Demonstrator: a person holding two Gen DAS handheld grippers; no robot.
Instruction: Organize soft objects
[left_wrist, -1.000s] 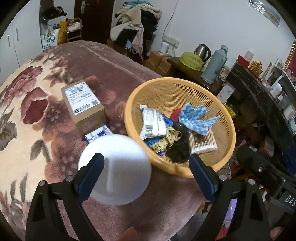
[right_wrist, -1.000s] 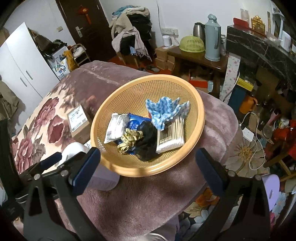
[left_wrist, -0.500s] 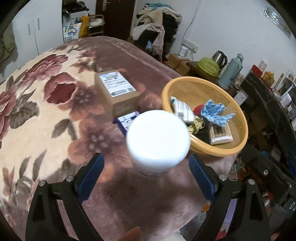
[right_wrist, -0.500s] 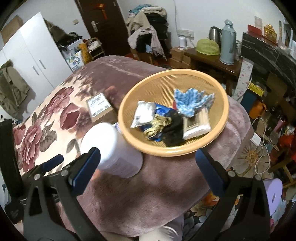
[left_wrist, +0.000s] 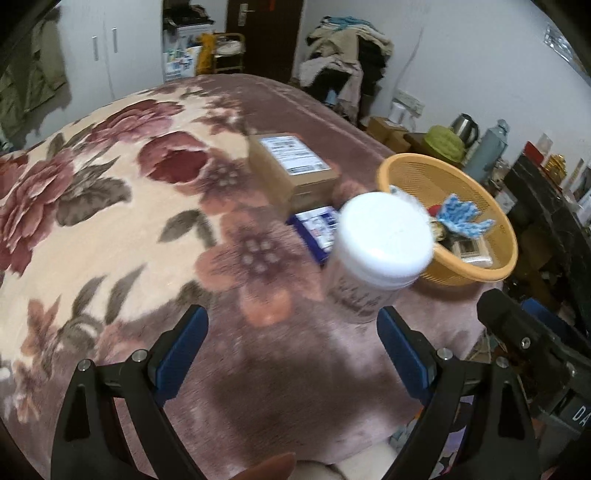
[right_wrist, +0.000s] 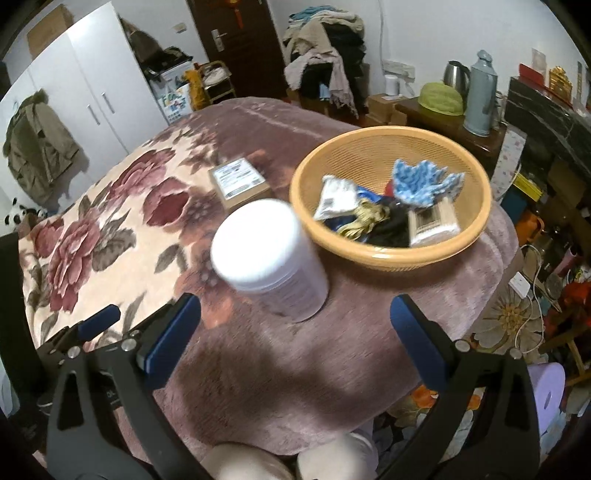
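A bed covered by a plush mauve blanket with large red and cream flowers (left_wrist: 110, 206) fills both views. Near its corner sits a round orange plastic mesh basket (right_wrist: 373, 254), holding the soft items: a blue-and-white fuzzy cloth (right_wrist: 424, 182), a white plastic-wrapped packet (right_wrist: 334, 197), a coiled yellow measuring tape (right_wrist: 364, 218), a black fabric bundle (right_wrist: 391, 230), and beside them a clear pack of cotton swabs (right_wrist: 432, 219). Just beside the basket, on the blanket, stands an upright clear plastic jar with a wide white screw lid (right_wrist: 267, 254), blurred in both pictures. Behind it lies a brown cardboard box with a white shipping label (left_wrist: 291, 170), and a flat blue-and-white packet (left_wrist: 317, 232) lies between box and jar. The left gripper (left_wrist: 291, 350) hovers over the blanket short of the jar, its blue-padded jaws spread wide with nothing between them. The right gripper (right_wrist: 295, 339) likewise hangs with its jaws wide apart and empty, the jar standing just beyond its fingertips. At the lower left of the right wrist view, the left gripper's blue tips show beside it.
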